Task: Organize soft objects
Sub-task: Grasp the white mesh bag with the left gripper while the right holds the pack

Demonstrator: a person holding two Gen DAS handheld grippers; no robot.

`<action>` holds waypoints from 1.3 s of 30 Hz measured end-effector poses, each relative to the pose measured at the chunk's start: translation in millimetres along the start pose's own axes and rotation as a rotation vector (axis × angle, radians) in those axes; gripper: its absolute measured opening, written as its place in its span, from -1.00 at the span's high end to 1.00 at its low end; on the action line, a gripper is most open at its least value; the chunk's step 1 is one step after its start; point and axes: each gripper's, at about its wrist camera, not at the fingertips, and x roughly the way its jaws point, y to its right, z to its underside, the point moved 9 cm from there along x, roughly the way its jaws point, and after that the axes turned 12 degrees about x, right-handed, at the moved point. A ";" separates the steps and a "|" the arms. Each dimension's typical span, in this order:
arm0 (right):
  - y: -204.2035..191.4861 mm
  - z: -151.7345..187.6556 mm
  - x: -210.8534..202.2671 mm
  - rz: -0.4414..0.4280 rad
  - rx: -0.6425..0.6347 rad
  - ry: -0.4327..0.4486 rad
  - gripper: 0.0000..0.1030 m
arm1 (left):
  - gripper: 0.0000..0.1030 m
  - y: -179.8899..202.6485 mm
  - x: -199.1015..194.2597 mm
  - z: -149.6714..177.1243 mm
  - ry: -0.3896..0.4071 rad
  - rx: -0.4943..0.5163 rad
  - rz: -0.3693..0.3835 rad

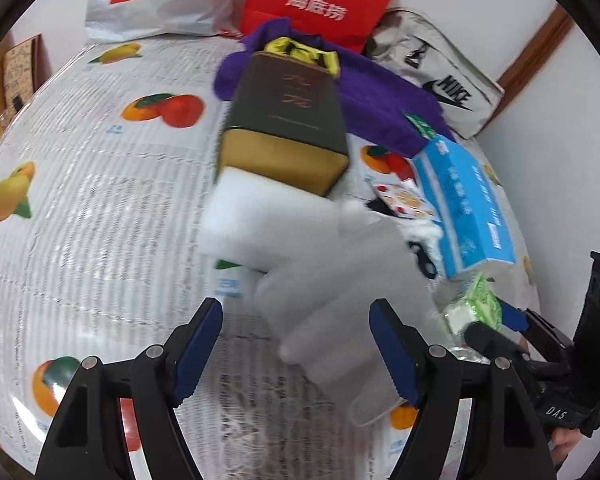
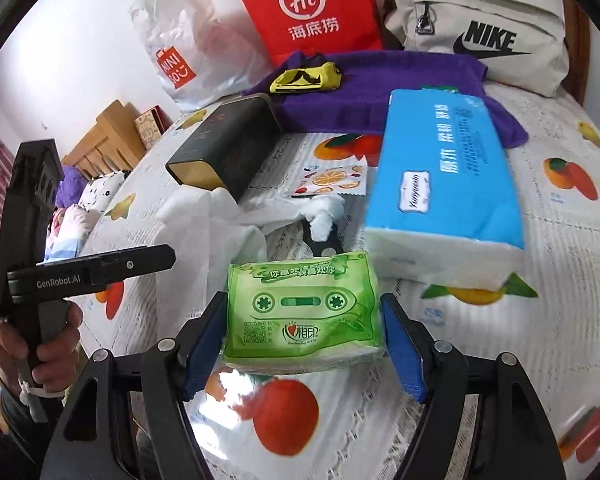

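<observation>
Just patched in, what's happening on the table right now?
A person is working two handheld grippers over a fruit-print tablecloth. The right gripper is open around a green tissue pack, jaws either side but not clamped. The left gripper is open around a white glove, which is blurred. Behind them lie a blue tissue pack, a dark tin box and a purple towel.

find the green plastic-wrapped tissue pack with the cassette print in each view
Left wrist view: the green plastic-wrapped tissue pack sits at lower right, partly hidden by the right gripper.
Right wrist view: it fills the lower centre, between the right gripper's open blue pads.
Shared landmark: the blue rectangular tissue pack, just beyond it.
</observation>
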 end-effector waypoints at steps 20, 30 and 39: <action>58.2 22.8 -14.8 0.098 0.097 0.010 -0.44 | 0.76 13.2 -12.9 -4.5 0.092 0.053 0.009; 59.5 19.2 -18.0 0.130 0.067 0.017 -0.43 | 0.77 7.9 -59.7 -18.7 0.169 0.054 0.034; 46.9 7.9 -23.3 0.130 0.025 0.026 -0.43 | 0.91 -4.5 -54.1 -21.7 0.155 0.025 0.073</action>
